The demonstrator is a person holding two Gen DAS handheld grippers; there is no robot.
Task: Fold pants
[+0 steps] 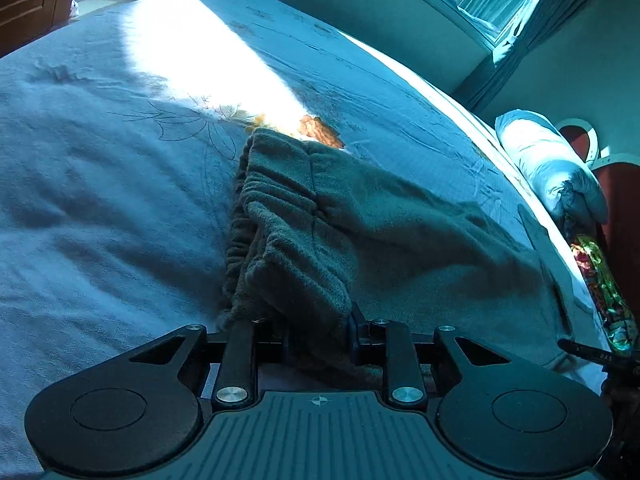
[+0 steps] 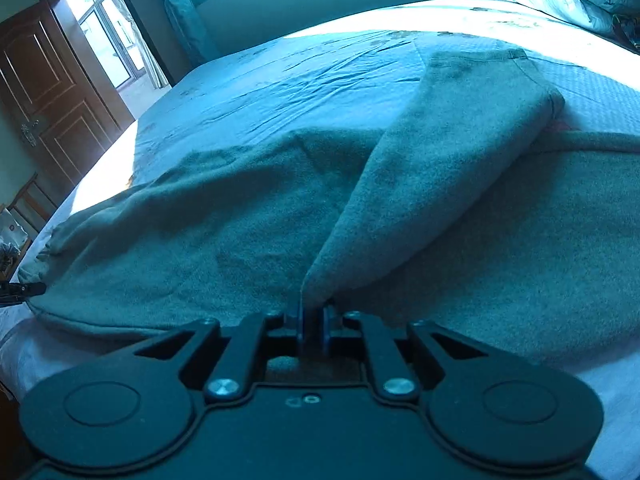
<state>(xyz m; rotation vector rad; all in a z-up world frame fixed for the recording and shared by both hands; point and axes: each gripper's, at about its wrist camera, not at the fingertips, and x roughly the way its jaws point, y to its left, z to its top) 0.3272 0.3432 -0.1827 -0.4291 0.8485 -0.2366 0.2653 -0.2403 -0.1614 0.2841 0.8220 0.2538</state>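
Grey-green fleece pants (image 1: 360,216) lie on a bed with a pale blue sheet (image 1: 100,184). Their gathered elastic waistband (image 1: 256,216) is at the left end. My left gripper (image 1: 318,332) is shut on the near corner of the waistband, with a thick bunch of cloth between its fingers. In the right wrist view the pants (image 2: 200,232) spread across the bed. My right gripper (image 2: 313,320) is shut on a pant leg (image 2: 432,184), pinching its hem and lifting it over the rest of the pants. The other gripper's tip (image 2: 20,290) shows at the left edge.
A pillow (image 1: 548,164) and a colourful bundle (image 1: 600,280) lie at the bed's right edge. A bright sun patch (image 1: 192,64) crosses the sheet. A window with a curtain (image 2: 188,8) and a wooden door (image 2: 48,92) stand beyond the bed.
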